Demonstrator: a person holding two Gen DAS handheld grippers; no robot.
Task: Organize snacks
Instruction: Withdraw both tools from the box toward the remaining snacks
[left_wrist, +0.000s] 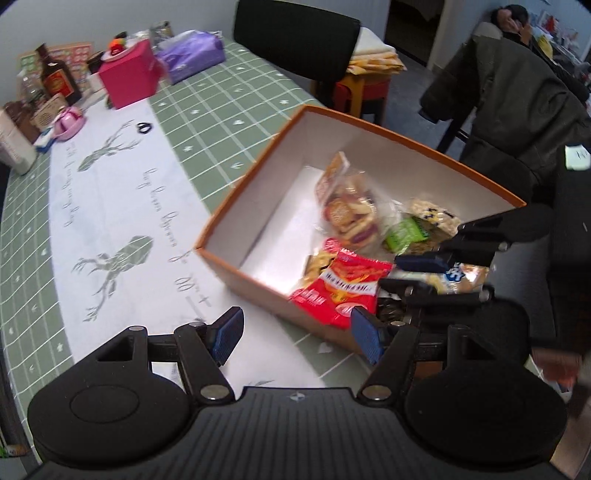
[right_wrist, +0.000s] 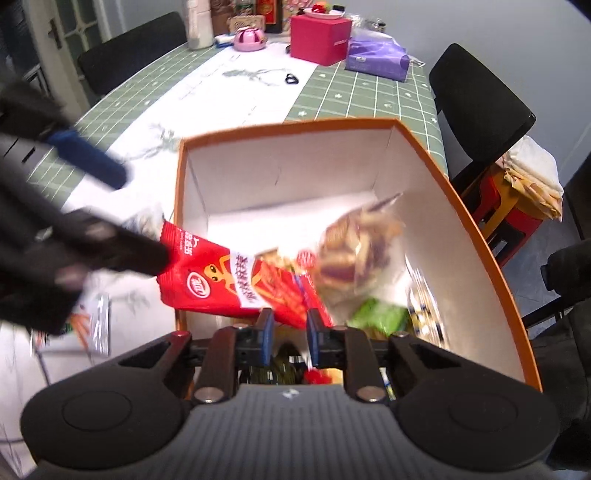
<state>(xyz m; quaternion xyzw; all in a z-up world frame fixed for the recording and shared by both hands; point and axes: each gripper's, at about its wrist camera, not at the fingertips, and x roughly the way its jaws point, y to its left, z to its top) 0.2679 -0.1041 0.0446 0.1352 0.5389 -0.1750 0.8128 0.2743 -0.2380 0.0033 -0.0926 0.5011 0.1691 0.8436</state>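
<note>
Green checked tablecloth (left_wrist: 229, 96) everywhere. Your right gripper (right_wrist: 290, 325) had pinched the red snack packet (right_wrist: 236, 280) at lower centre, over the orange box (right_wrist: 480, 236); your left gripper (left_wrist: 295, 332) hung wide, empty. Looked like mid-drop; next you'd need to release it inside.

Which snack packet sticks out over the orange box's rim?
The red packet: one end hangs over the orange box's rim, while the clear biscuit bag and green packet lie fully inside.

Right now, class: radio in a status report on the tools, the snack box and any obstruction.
Left tool open, empty, outside orange box. Right tool nearly closed over box; grip on red snack packet unclear. Packet draped over rim. No obstruction seen.
</note>
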